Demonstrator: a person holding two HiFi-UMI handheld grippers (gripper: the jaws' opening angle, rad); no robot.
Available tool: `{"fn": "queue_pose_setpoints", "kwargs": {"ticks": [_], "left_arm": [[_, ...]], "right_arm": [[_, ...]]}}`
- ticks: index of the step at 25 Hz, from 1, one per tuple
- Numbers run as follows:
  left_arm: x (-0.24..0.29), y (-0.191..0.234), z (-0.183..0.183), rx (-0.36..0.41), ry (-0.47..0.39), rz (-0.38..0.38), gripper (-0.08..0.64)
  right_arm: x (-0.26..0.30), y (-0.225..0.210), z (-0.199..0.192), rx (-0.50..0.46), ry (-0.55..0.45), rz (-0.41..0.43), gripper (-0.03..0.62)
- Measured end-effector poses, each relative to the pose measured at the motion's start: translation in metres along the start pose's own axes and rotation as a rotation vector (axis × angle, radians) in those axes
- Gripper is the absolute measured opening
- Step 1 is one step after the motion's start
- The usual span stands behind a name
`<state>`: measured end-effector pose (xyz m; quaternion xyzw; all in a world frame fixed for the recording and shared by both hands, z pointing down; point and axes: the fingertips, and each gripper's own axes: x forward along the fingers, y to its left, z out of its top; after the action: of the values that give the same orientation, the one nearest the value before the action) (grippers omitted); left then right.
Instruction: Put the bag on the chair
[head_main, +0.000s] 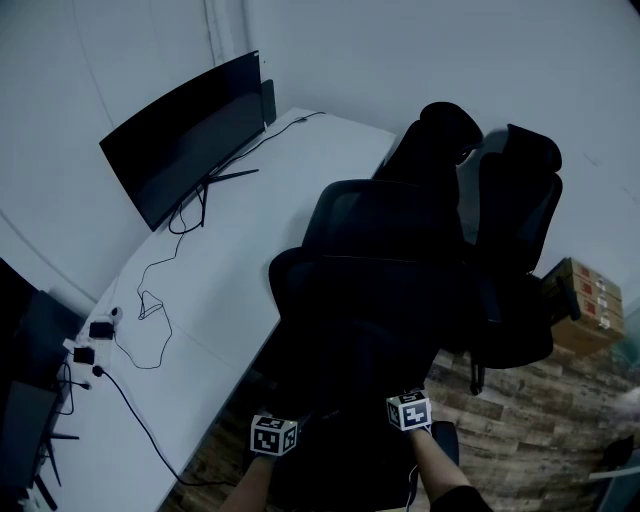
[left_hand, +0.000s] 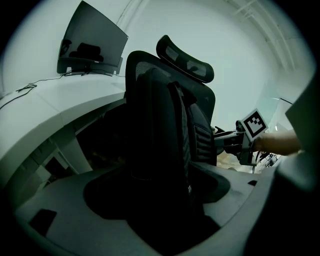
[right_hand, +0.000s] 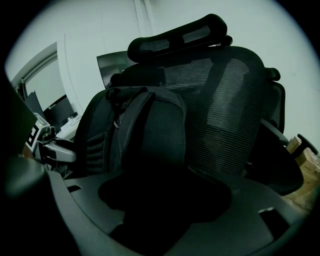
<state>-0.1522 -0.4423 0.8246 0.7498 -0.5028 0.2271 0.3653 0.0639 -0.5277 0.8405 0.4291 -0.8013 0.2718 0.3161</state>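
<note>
Standing upright on the seat of the chair (right_hand: 235, 115), the bag (left_hand: 160, 140) is leaning its long axis along the mesh backrest, dead ahead of both grippers. Fingers of the left gripper (left_hand: 165, 215) and right gripper (right_hand: 165, 215) are apparently closing on its dark lower flanks, one on each side, equally near. The bench (head_main: 250, 220) is crowding the left and a second chair (head_main: 520, 230) is hemming the right, so open room is lying back toward the person.

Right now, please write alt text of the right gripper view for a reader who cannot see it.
A black backpack stands upright against the mesh back of an office chair, below its headrest. A dark monitor shows behind them.
</note>
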Motion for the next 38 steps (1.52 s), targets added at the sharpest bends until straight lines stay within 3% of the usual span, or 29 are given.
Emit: {"fn": "queue_pose_setpoints", "kwargs": {"ticks": [8,13,18,25,27,28,34,38], "left_arm": [[-0.017,-0.003,0.004,0.014,-0.026,0.012,0.368],[-0.038,-0.007,0.016,0.022,-0.084,0.024,0.368],[-0.067,-0.006,0.024,0.014,-0.156,0.06,0.367],[-0.113,-0.022,0.02,0.036,-0.212,0.003,0.357],[-0.128,-0.028,0.017,0.049,-0.231,-0.011,0.305],[-0.136,-0.031,0.016,0.058,-0.24,-0.018,0.269],[-0.183,-0.048,0.002,0.113,-0.289,-0.06,0.193],[-0.216,-0.053,-0.009,0.156,-0.324,-0.06,0.103]], "right_arm": [[-0.021,0.003,-0.003,0.067,-0.026,-0.004,0.252],[-0.044,0.02,0.01,0.106,-0.101,0.009,0.252],[-0.078,0.038,0.023,0.113,-0.194,-0.033,0.25],[-0.129,0.083,0.024,0.112,-0.292,-0.052,0.234],[-0.145,0.095,0.022,0.105,-0.319,-0.069,0.141],[-0.153,0.101,0.02,0.103,-0.332,-0.074,0.129],[-0.197,0.146,0.007,0.108,-0.387,-0.087,0.094],[-0.225,0.174,-0.005,0.121,-0.419,-0.104,0.081]]}}
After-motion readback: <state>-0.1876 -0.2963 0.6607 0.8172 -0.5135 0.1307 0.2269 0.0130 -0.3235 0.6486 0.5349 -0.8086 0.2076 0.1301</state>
